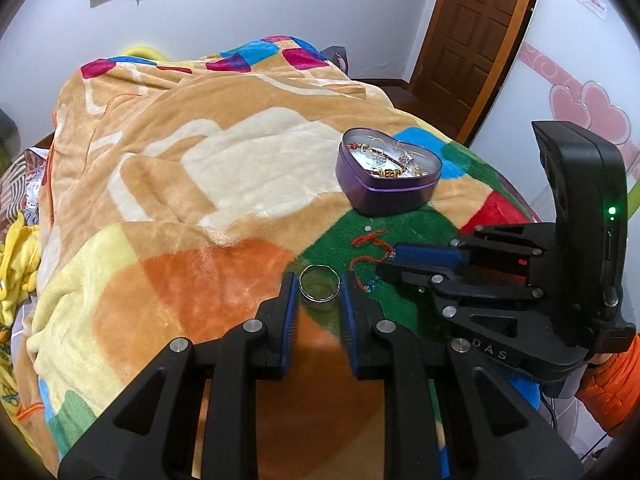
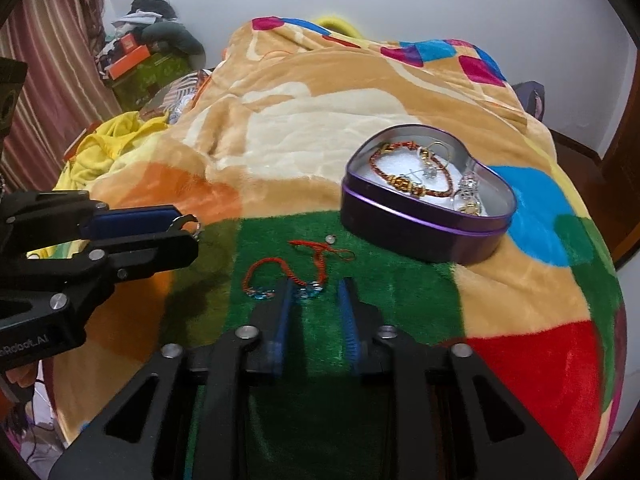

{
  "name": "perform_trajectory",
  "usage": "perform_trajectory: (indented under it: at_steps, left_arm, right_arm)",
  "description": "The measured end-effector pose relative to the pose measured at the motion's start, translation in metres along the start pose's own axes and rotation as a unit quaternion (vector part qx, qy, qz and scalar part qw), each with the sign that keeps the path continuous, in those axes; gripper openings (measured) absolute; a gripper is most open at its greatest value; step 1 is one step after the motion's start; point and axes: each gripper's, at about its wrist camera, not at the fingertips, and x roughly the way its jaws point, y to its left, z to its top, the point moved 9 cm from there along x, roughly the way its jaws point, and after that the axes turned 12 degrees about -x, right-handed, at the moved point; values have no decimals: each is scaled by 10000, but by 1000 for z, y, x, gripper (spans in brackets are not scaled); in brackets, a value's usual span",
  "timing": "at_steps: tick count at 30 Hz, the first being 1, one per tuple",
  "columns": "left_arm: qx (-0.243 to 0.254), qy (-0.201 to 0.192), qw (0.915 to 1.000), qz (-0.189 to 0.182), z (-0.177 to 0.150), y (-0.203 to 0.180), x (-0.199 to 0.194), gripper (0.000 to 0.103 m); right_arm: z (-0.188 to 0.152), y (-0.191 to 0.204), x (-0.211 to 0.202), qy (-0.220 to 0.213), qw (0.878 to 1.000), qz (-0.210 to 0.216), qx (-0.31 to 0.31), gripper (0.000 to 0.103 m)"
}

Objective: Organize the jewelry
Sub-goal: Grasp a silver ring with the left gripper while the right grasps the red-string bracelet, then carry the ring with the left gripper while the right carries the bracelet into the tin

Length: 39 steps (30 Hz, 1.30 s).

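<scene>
A purple heart-shaped tin (image 1: 386,196) (image 2: 416,236) stands open on the blanket and holds several pieces of jewelry, among them a red and gold bracelet (image 2: 412,186). My left gripper (image 1: 319,289) is shut on a silver ring (image 1: 319,289), held between its blue pads just above the blanket. In the right wrist view the ring shows at the left gripper's tips (image 2: 196,230). My right gripper (image 2: 316,296) is open, its fingers low over a red string bracelet with blue beads (image 2: 280,270) on the green patch. The bracelet also shows in the left wrist view (image 1: 370,240).
A small silver stud (image 2: 330,239) (image 1: 368,228) lies on the green patch near the tin. The colourful plush blanket (image 1: 200,184) covers a bed. Yellow cloth (image 2: 104,148) and clutter lie at the left. A wooden door (image 1: 472,36) stands behind.
</scene>
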Motion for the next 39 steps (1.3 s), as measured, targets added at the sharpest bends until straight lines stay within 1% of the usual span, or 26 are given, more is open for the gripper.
perform_trajectory:
  at_steps: [5,12,19,31,39]
  left_arm:
    - [-4,-38,10000,-15,1,-2,-3,21]
    - [19,-140,9999,-41,7,-7,-10,21]
    - [30,-244,9997,-87,16,-14,-15,21]
    - [150,-508,9982,-284,46,-39,-21,21]
    - [246,-675,9965,-425,69,-56,-22,21]
  right_arm:
    - [3,3,-1,-53,9999,-89,-93,7]
    - [11,-2,-18,-317,9993,-165,87,6]
    - [23,-14,-47,-673,9970,-343,174,6]
    - [47,-46,-95,-1317,9881,-689,395,6]
    - [64,-64,-121,-1688,9809,-831,502,6]
